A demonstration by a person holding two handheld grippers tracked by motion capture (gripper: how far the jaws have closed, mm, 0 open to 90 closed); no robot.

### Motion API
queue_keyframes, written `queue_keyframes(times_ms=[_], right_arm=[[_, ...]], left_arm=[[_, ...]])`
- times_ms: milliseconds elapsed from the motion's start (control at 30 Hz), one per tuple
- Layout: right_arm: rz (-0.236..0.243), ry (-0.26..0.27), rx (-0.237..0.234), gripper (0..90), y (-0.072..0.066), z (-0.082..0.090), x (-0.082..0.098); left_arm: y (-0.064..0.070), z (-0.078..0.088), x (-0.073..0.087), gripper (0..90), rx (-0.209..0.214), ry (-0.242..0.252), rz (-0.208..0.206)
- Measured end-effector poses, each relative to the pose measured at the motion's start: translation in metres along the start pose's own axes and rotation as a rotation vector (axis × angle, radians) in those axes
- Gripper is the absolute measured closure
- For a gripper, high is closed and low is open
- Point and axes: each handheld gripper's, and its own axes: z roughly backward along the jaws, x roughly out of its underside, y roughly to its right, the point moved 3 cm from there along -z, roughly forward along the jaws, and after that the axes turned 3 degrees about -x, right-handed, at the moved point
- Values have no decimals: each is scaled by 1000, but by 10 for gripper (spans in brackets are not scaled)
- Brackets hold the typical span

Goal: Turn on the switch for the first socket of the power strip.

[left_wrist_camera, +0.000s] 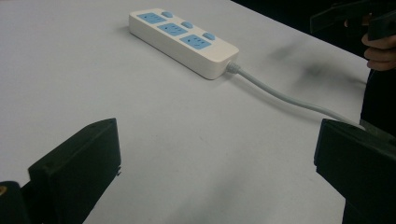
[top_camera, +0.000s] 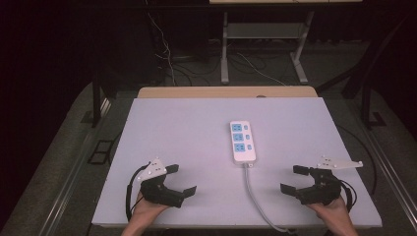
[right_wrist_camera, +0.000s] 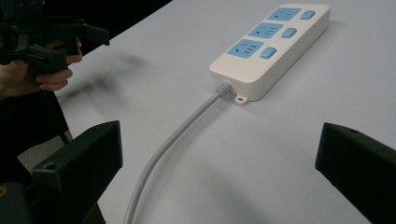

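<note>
Resting Apart, Tongs Spread Wide

Lying near the middle of the white surface (top_camera: 172, 137), toward its far half: a white power strip (top_camera: 242, 141) with three blue sockets, its grey cord (top_camera: 255, 196) trailing off the near edge. Held low at the near left corner, left tongs (top_camera: 183, 180), jaws released and wide, gripping nothing. Held at the near right corner, right tongs (top_camera: 291, 179), likewise spread and empty, well apart from the strip.
</note>
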Motion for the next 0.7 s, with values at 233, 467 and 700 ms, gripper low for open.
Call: queue_keyframes(times_ms=[233, 467, 700], right_arm=[[0, -1, -1, 3, 0, 0, 0], [2, -5, -4, 3, 0, 0, 0], [5, -9, -7, 3, 0, 1, -1]], left_arm=[[0, 0, 0, 0, 3, -1, 0], [-1, 2, 0, 0, -4, 7, -1], [-1, 3, 1, 6, 3, 4, 4]])
